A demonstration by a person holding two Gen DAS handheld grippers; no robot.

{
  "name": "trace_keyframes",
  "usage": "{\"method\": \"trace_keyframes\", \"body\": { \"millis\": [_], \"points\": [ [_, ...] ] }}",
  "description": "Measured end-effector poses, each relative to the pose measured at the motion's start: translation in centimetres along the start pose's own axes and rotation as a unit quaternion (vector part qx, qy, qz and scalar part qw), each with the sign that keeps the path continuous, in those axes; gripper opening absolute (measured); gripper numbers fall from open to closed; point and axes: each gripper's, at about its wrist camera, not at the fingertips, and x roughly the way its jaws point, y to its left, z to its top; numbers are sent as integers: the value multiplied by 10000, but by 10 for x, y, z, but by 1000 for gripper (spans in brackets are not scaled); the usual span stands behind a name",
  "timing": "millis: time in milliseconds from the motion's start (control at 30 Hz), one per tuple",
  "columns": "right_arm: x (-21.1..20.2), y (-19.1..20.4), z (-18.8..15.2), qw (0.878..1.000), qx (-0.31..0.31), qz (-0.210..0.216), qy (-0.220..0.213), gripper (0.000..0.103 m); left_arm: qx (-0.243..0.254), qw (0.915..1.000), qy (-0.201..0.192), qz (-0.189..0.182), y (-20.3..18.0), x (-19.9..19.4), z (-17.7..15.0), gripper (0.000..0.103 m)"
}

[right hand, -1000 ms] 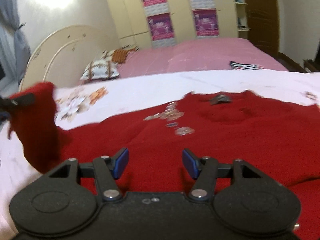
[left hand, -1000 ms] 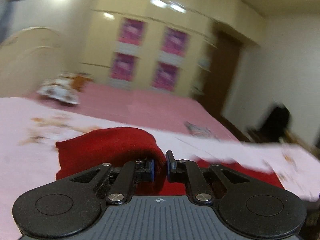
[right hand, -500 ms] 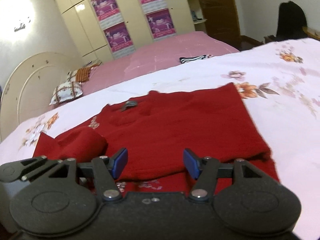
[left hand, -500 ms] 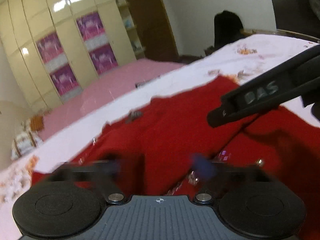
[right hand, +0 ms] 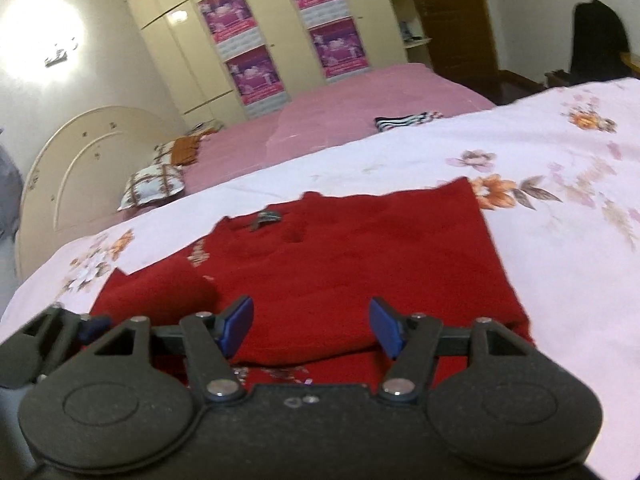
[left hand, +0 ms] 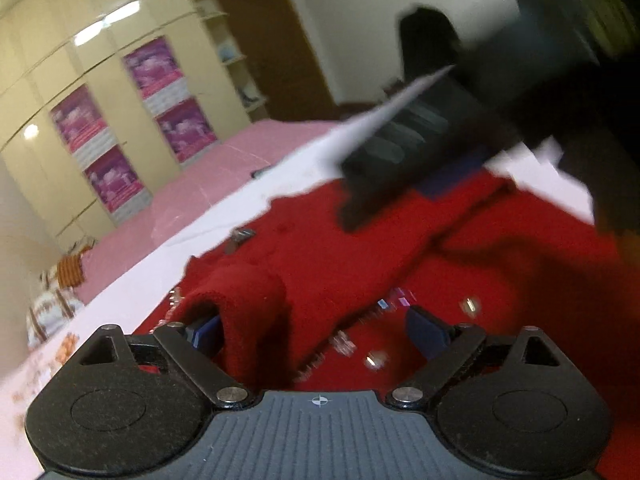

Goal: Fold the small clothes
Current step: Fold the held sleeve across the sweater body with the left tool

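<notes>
A red knitted sweater (right hand: 360, 256) lies on the floral bed sheet (right hand: 560, 248), its right side folded over. Its left sleeve (left hand: 248, 304) lies folded onto the body. My left gripper (left hand: 316, 328) is open just above the sweater, with the sleeve cuff lying loose against its left finger. It also shows at the left edge of the right wrist view (right hand: 48, 336). My right gripper (right hand: 312, 328) is open and empty over the sweater's lower part. It crosses the left wrist view as a blurred black shape (left hand: 420, 152).
A second bed with a pink cover (right hand: 360, 104) and pillows (right hand: 156, 184) stands behind. A striped cloth (right hand: 404, 120) lies on it. A cream wardrobe with purple posters (right hand: 280, 40) lines the back wall. A dark chair (right hand: 596, 40) stands at the far right.
My left gripper carried the left sleeve over onto the sweater's body and opened, letting it go. My right gripper has stayed open and shifted over the sweater.
</notes>
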Motion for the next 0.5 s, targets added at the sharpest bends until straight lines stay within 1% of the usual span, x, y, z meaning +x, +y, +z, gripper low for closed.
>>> {"method": "trace_keyframes", "body": {
  "millis": [33, 67, 133, 200, 233, 300, 367, 433, 500],
  "points": [
    [0, 3, 0, 10000, -51, 40, 13, 66, 177, 9998, 51, 19, -8, -1, 1, 92],
    [0, 6, 1, 9999, -95, 98, 50, 66, 267, 9996, 78, -40, -13, -3, 2, 92],
    [4, 10, 3, 9992, -168, 300, 217, 66, 219, 9995, 76, -197, -16, -5, 2, 92],
    [9, 13, 6, 9977, -216, 489, 423, 66, 266, 9995, 111, -97, -19, -6, 1, 92],
    [12, 15, 7, 9960, -222, 658, 568, 68, 291, 9995, 123, -80, -20, -5, 1, 92],
    [17, 20, 9, 9914, -248, 1032, 764, 67, 276, 9995, 94, -115, -21, -6, 2, 92],
    [24, 27, 11, 9860, -336, 1315, 965, 67, 288, 9994, 93, -173, -23, -8, 2, 92],
    [29, 29, 13, 9843, -344, 1404, 1017, 56, 294, 9994, -16, -199, -24, -13, -2, 92],
    [35, 27, 13, 9834, -253, 1407, 1120, 39, 279, 9993, -62, -258, -26, -18, -5, 92]
  ]
}}
